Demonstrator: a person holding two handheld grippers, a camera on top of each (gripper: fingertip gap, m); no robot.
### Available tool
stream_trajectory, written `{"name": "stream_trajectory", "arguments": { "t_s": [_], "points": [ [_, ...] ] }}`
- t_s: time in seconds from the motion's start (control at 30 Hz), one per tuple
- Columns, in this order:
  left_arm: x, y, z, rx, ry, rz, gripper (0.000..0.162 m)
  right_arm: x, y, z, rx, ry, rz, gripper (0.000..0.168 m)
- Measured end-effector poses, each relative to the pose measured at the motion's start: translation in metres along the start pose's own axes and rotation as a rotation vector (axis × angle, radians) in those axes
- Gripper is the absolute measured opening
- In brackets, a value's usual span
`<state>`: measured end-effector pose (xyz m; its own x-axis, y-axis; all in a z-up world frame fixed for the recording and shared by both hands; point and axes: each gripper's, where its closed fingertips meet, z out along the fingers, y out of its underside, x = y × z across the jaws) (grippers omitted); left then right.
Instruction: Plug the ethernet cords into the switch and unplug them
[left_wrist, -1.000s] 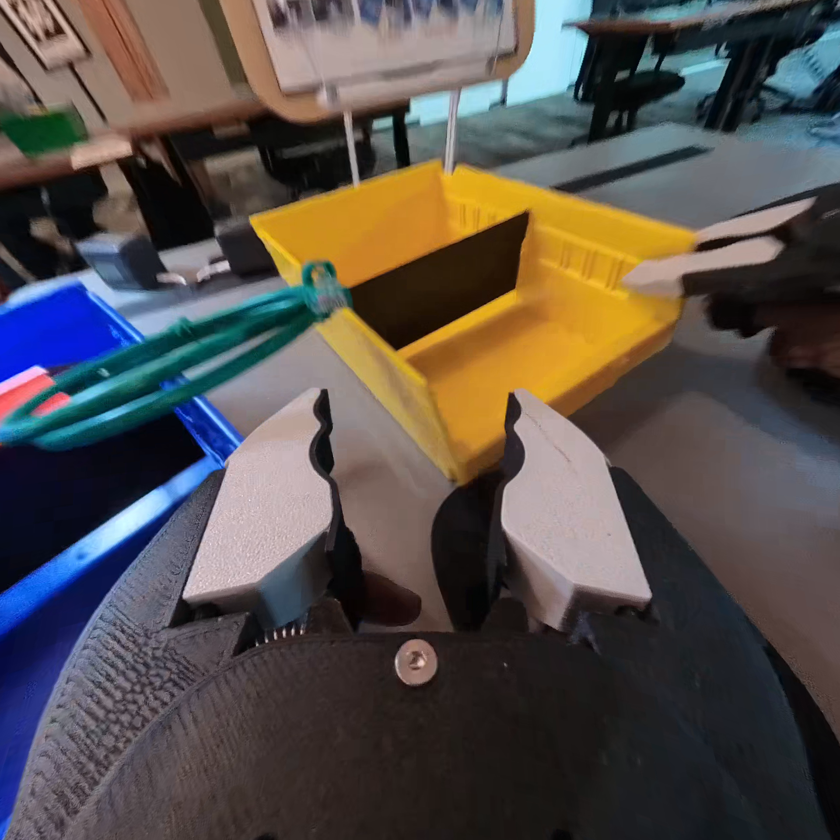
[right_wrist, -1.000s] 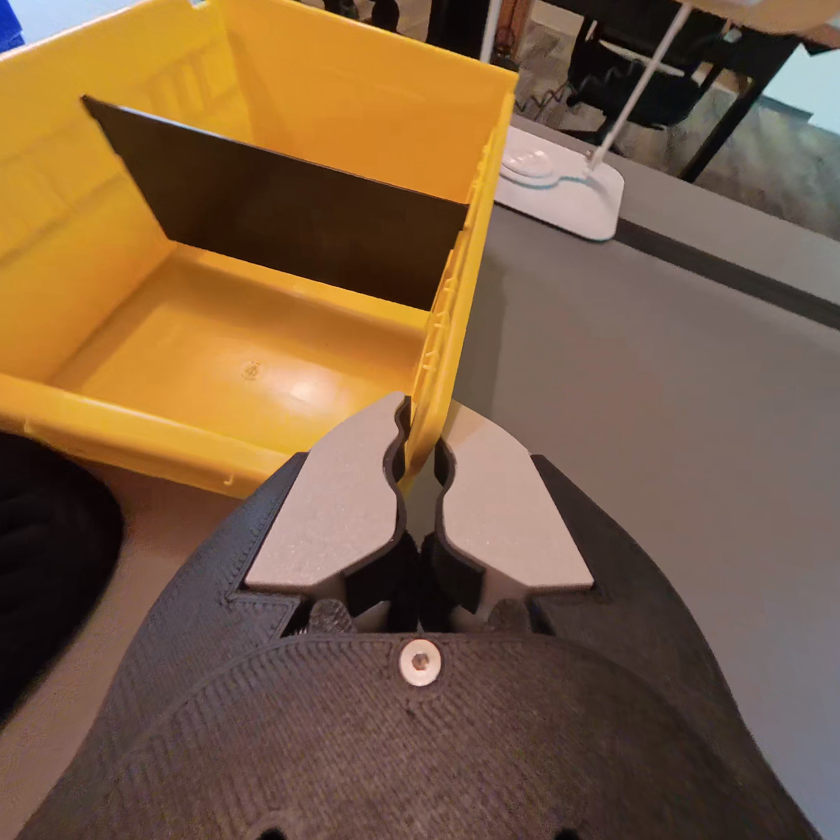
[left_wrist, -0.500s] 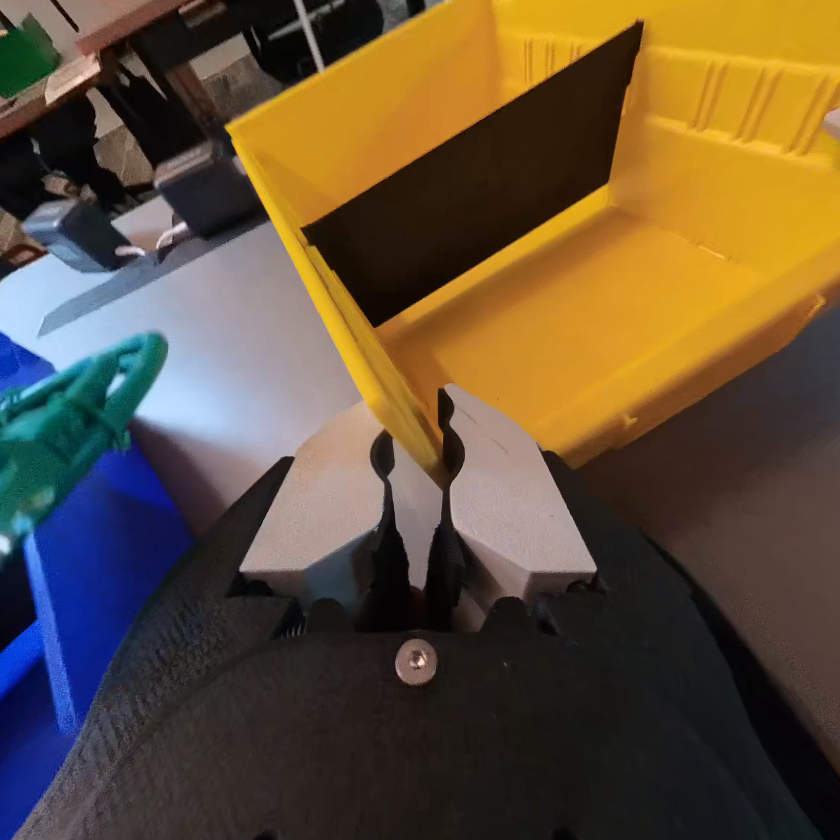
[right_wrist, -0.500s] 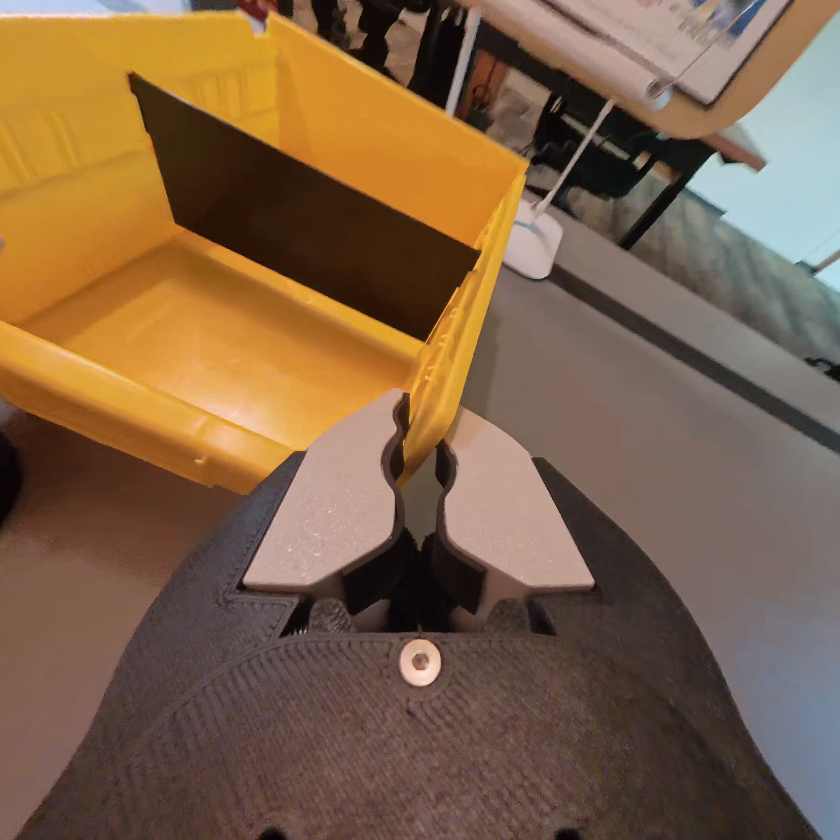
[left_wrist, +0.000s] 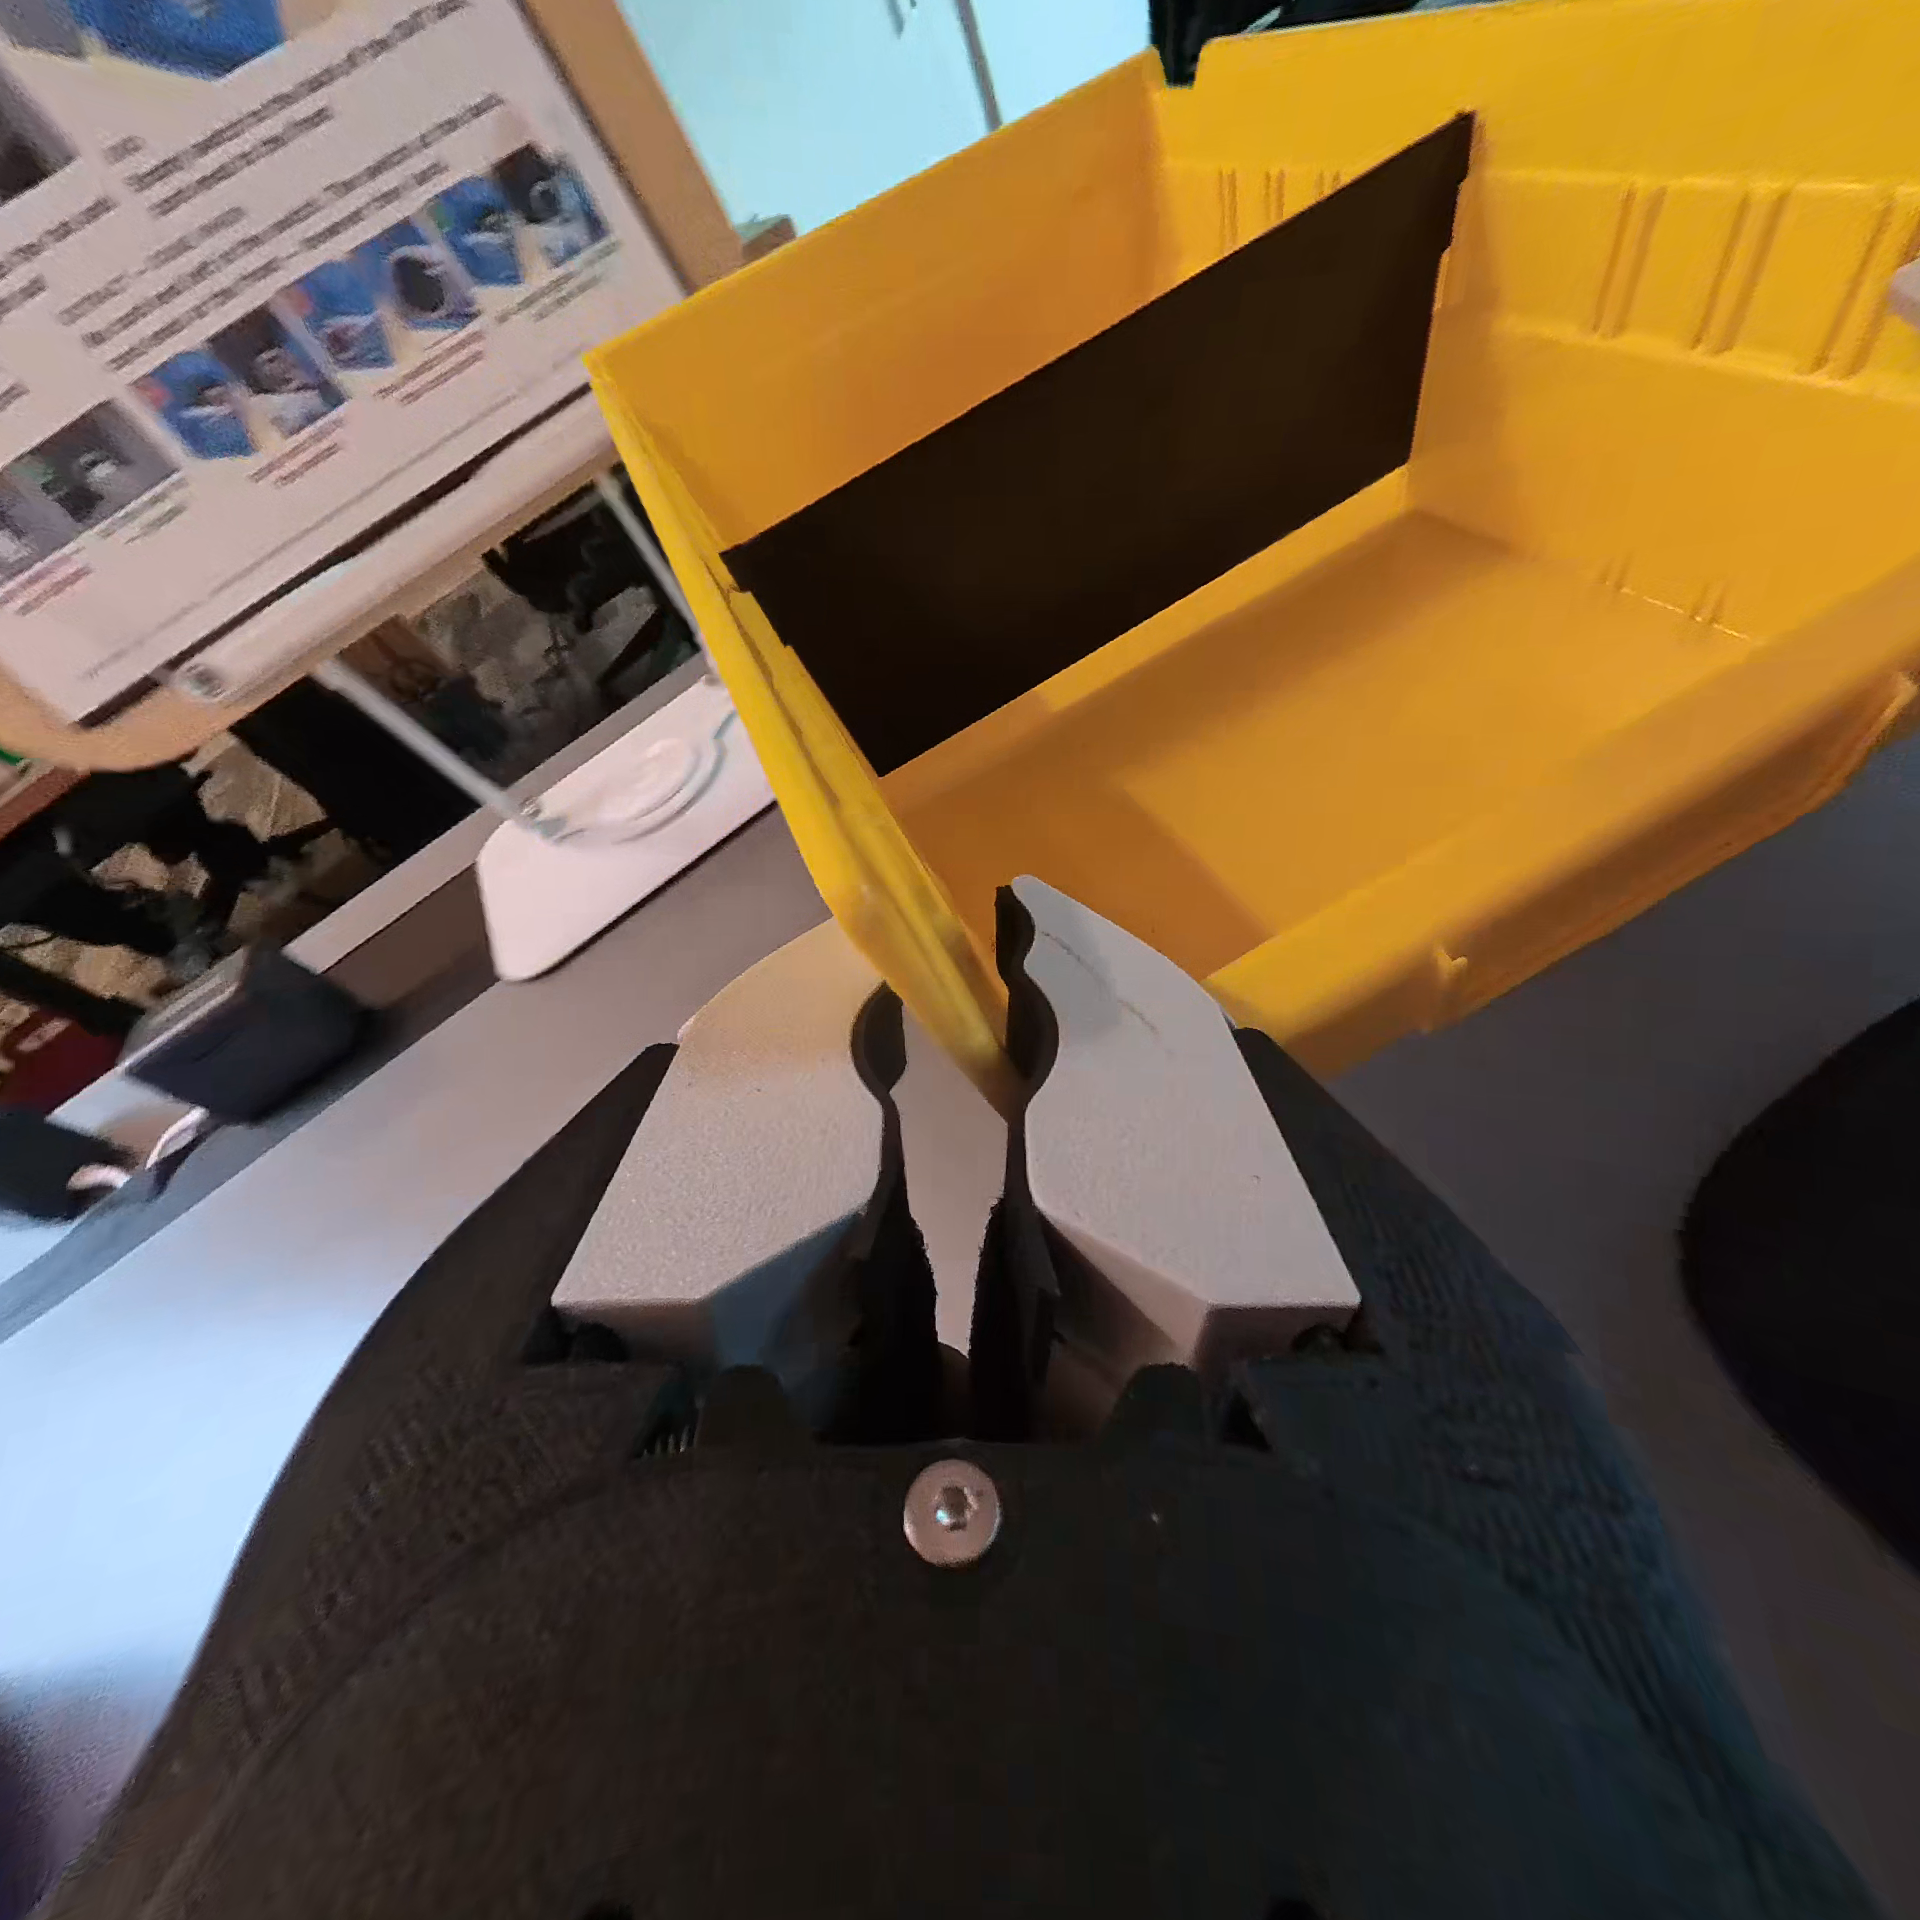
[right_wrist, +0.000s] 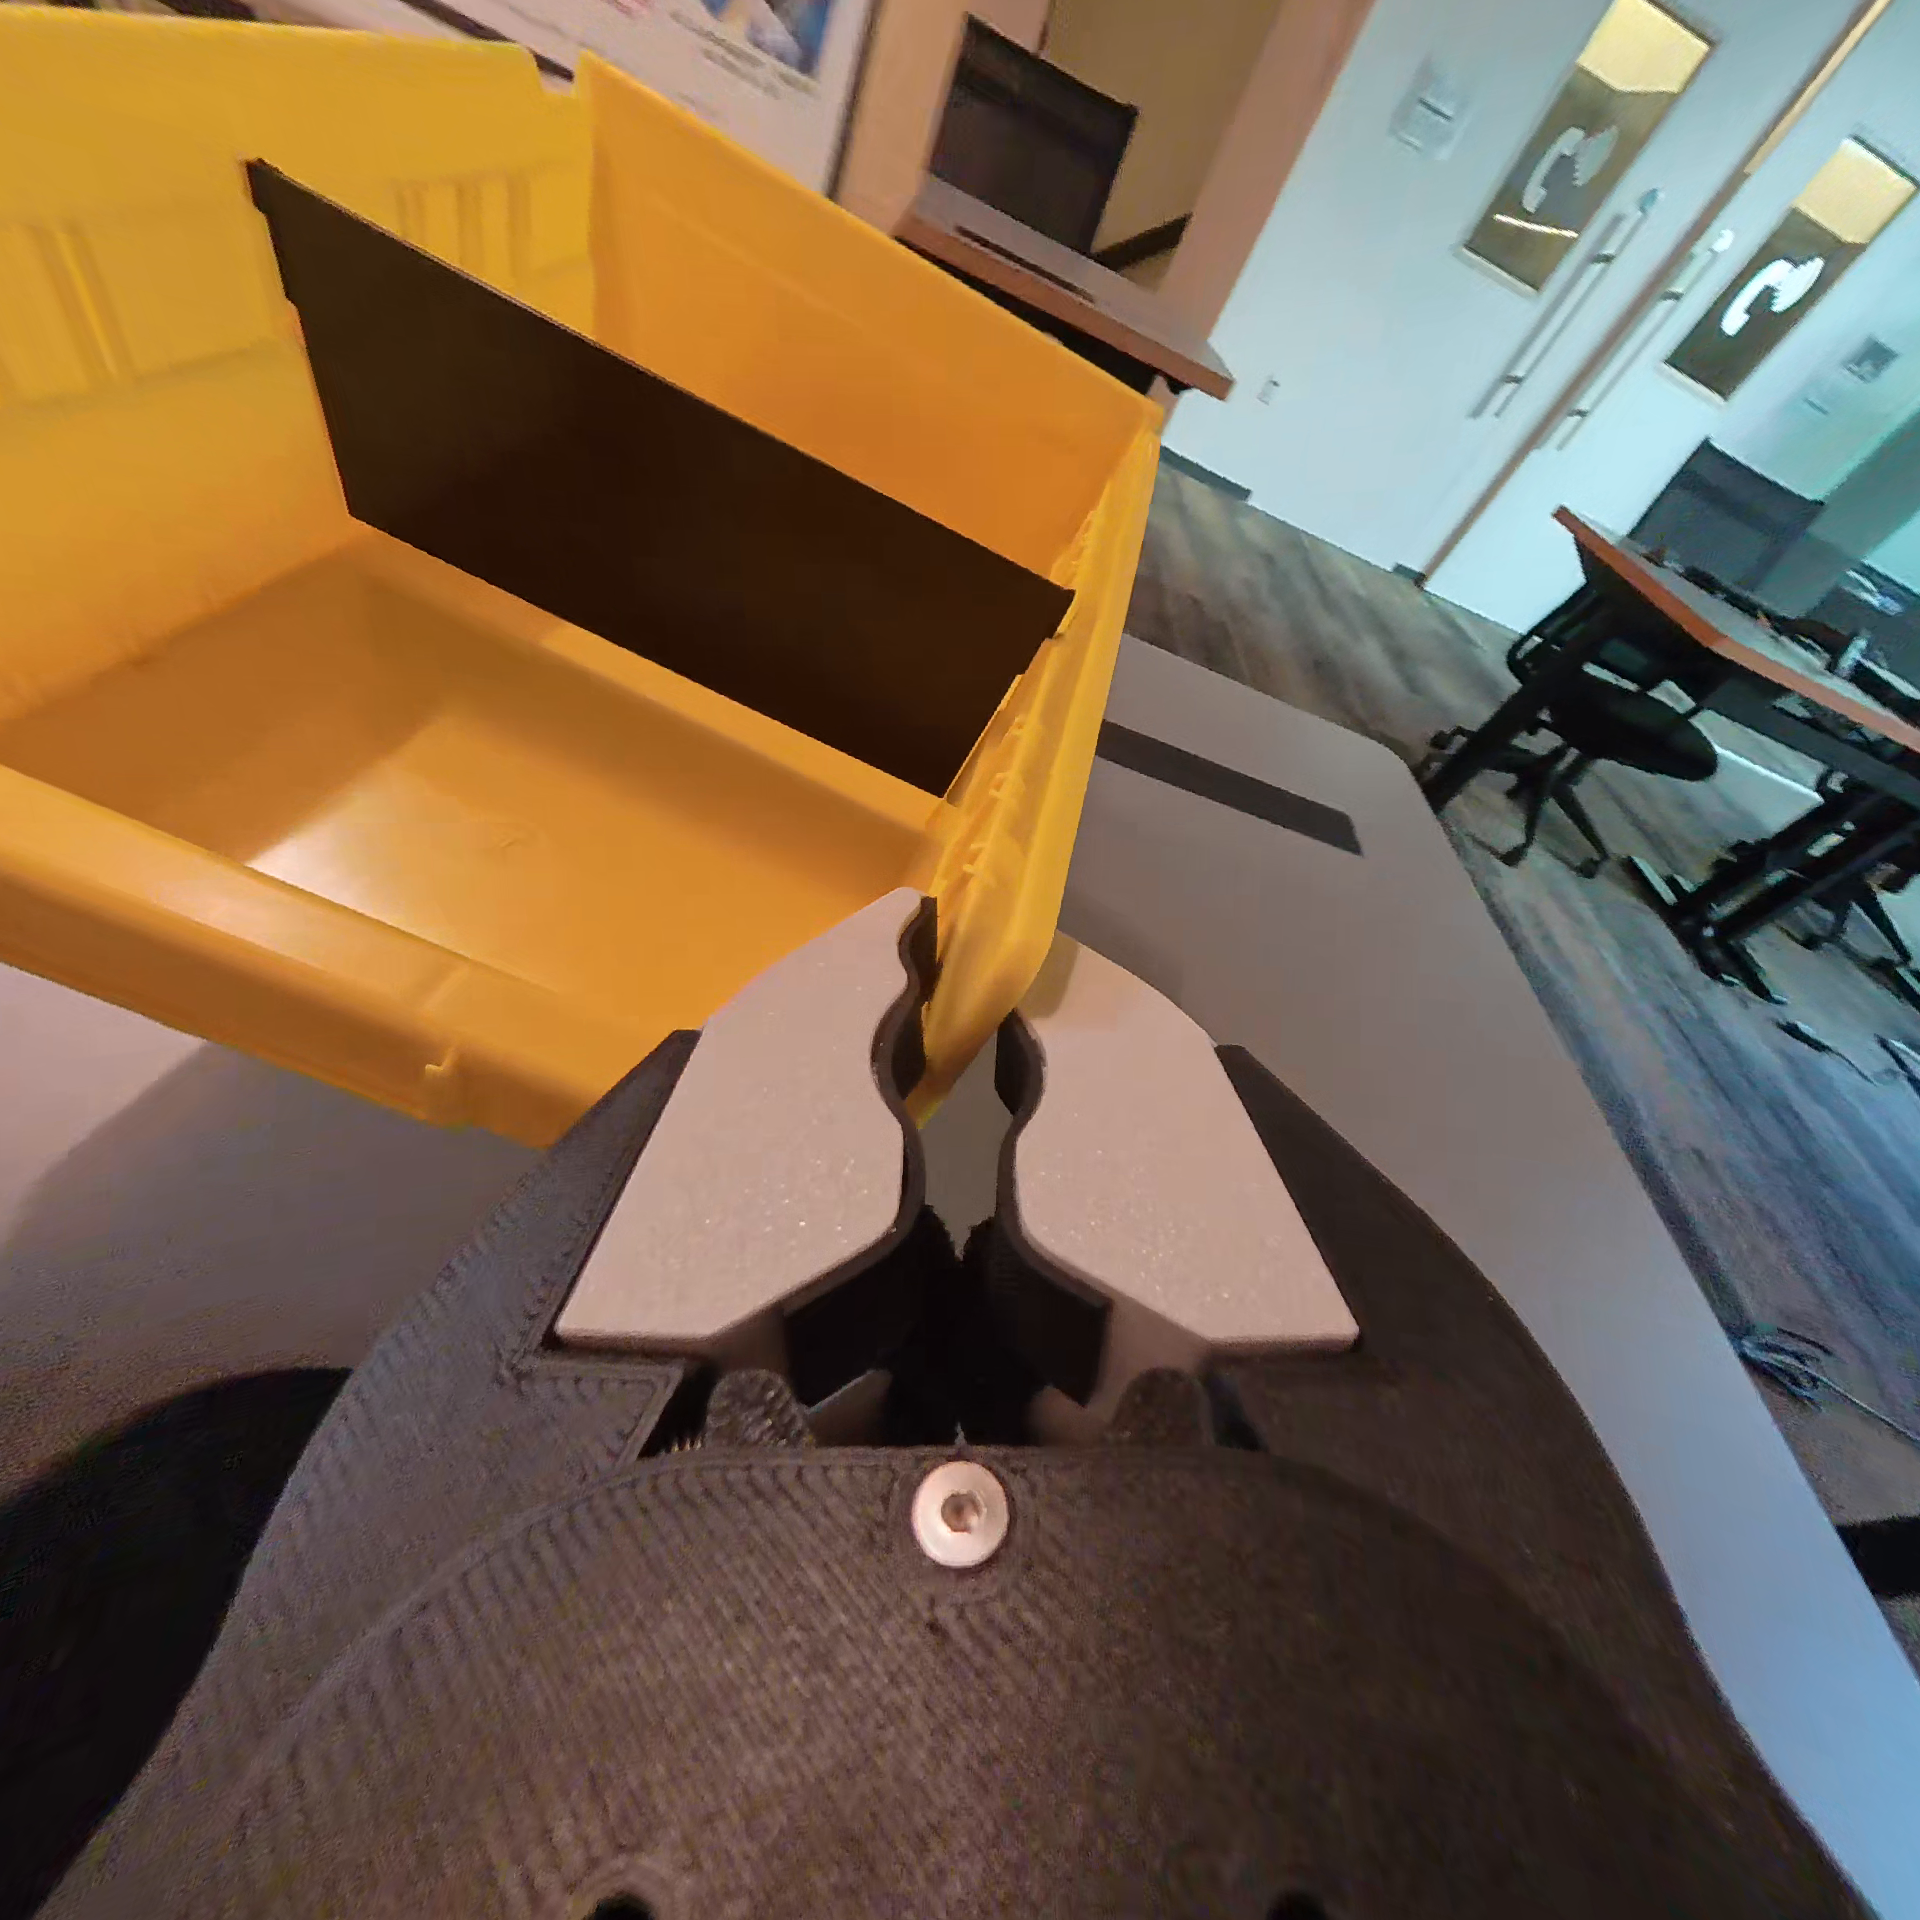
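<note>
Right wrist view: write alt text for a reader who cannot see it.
The right tongs are shut on the side wall of an empty yellow bin with a black divider, over a grey table. Office desks and chairs stand behind.

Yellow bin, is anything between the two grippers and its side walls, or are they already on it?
Nothing visible stands between them. The left gripper is shut on one side wall of the yellow bin, and the right gripper is shut on the opposite wall. The compartment in front of the black divider looks empty. No ethernet cords or switch are in view.
</note>
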<state>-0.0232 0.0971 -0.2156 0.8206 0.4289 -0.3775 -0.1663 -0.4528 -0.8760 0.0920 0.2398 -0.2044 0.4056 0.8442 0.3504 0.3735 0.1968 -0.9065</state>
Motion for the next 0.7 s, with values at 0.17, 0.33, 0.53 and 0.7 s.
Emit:
{"name": "stream_trajectory", "arguments": {
  "t_s": [0.17, 0.33, 0.53, 0.7],
  "points": [
    [0.048, -0.019, 0.033, 0.018, 0.062, 0.043, 0.014, 0.048, 0.04, -0.003, -0.042, 0.061, 0.03, 0.009],
    [0.078, -0.034, 0.052, 0.03, 0.094, 0.085, 0.014, 0.076, 0.07, -0.007, -0.085, 0.089, 0.088, 0.009],
    [0.104, -0.033, 0.063, 0.021, 0.151, 0.075, 0.015, 0.096, 0.089, -0.012, -0.106, 0.126, 0.116, 0.009],
    [0.116, -0.033, 0.067, 0.023, 0.175, 0.063, 0.015, 0.104, 0.096, -0.016, -0.123, 0.149, 0.105, 0.009]
  ]
}}
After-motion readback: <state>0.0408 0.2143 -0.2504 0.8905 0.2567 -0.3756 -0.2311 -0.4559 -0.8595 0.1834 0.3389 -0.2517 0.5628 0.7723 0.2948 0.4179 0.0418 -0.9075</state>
